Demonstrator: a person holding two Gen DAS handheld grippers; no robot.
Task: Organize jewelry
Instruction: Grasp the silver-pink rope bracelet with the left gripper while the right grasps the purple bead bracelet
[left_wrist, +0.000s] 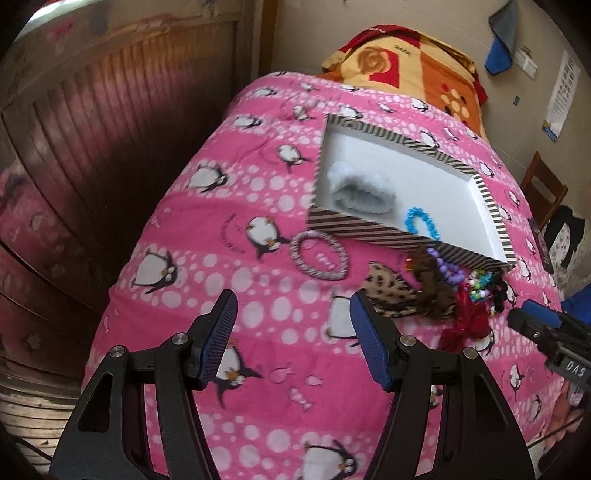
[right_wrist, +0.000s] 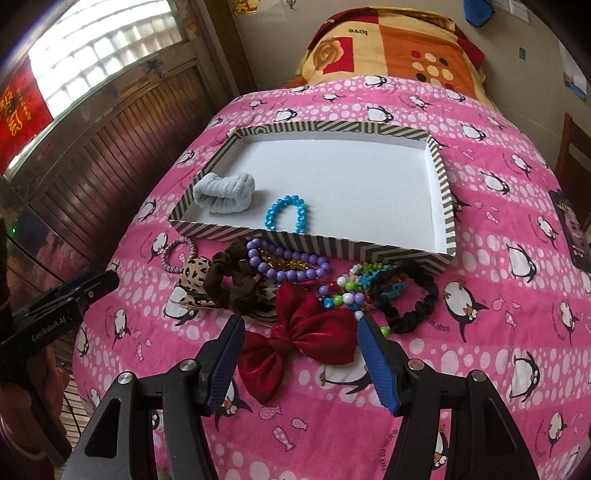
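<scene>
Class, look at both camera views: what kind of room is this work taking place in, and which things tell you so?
Most likely a bedroom: the work surface is a bed under a pink penguin quilt, a folded orange blanket lies at its far end, and wooden panelled doors stand beside it.

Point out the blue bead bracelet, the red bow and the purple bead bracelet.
blue bead bracelet (right_wrist: 287, 214): right wrist view, left bead strand.
red bow (right_wrist: 297, 334): right wrist view, centre knot.
purple bead bracelet (right_wrist: 286, 274): right wrist view, lower beads.

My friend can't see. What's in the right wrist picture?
The open right gripper hovers over a red bow on a pink penguin blanket. Behind, a striped tray holds a blue bead bracelet and pale fluffy band.
</scene>
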